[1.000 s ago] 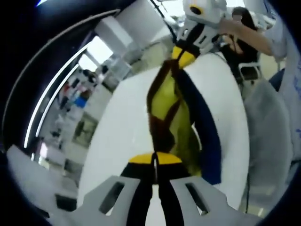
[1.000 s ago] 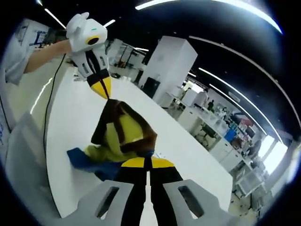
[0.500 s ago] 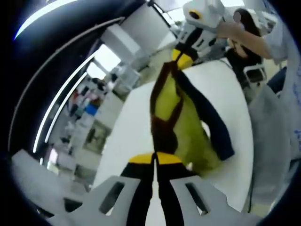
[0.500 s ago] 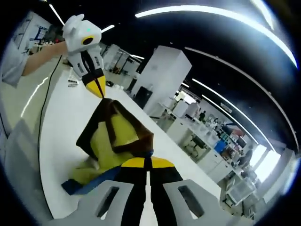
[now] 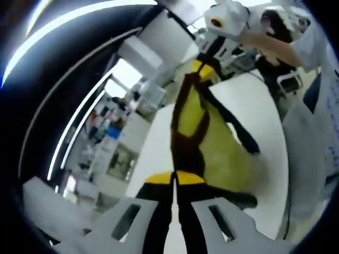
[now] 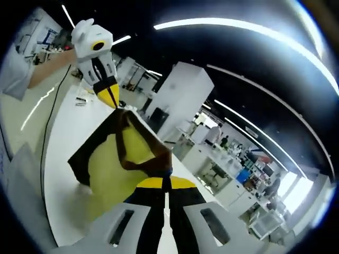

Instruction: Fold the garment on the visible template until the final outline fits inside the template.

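The garment [image 5: 204, 143], yellow with dark brown and navy panels, hangs stretched between my two tongs above the white table [image 5: 265, 106], its lower edge blurred and loose over the tabletop. In the left gripper view it runs from my left gripper [image 5: 175, 180] at 6 o'clock up toward 12 o'clock, where my right gripper [image 5: 204, 70] pinches its far corner. My left jaws are pressed together on a brown fold of the cloth, no gap between their yellow tips. The right tongs, white-bodied with yellow tips, are likewise closed on the fabric, and my hand [image 5: 254, 36] grips them at 1 o'clock.

In the right gripper view the garment [image 6: 114, 159] spreads from my right gripper [image 6: 165, 182] at 6 o'clock out to 10 o'clock, where my left gripper [image 6: 112, 98] holds the other corner. A dark cable [image 6: 50, 127] trails down the table [image 6: 63, 121] at 9 o'clock.

Beyond the table stand white pillars [image 6: 177, 95], desks, and long ceiling light strips [image 6: 222, 24].
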`<action>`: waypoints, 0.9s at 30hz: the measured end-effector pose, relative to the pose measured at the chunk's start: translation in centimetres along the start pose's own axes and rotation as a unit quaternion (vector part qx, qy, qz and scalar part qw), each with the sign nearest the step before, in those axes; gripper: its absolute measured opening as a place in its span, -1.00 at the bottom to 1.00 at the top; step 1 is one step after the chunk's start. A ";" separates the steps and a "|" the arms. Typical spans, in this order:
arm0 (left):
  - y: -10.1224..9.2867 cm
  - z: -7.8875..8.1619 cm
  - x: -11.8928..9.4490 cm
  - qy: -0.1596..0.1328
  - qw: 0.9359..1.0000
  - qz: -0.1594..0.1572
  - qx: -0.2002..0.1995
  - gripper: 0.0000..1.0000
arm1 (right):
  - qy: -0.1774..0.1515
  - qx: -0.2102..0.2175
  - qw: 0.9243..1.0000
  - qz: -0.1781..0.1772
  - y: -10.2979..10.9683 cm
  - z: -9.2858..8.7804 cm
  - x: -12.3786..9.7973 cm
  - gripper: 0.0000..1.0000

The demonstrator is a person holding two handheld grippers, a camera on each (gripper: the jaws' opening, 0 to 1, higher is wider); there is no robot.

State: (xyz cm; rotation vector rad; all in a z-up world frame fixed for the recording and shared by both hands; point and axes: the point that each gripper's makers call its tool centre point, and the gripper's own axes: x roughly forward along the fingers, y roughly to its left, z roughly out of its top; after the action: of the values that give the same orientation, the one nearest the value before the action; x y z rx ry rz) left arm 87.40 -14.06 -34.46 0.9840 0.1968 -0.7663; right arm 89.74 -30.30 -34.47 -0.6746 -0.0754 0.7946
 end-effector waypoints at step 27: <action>-4.2 4.9 -9.1 -0.037 0.997 0.031 0.062 -1.00 | -0.062 -0.061 0.996 0.008 4.0 6.3 -7.0 -0.97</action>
State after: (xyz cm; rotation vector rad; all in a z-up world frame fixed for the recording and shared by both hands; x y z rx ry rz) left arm 77.09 -14.90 -30.24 1.0732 0.0543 -0.7634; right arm 80.26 -29.71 -30.54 -0.7408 -0.2326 0.8511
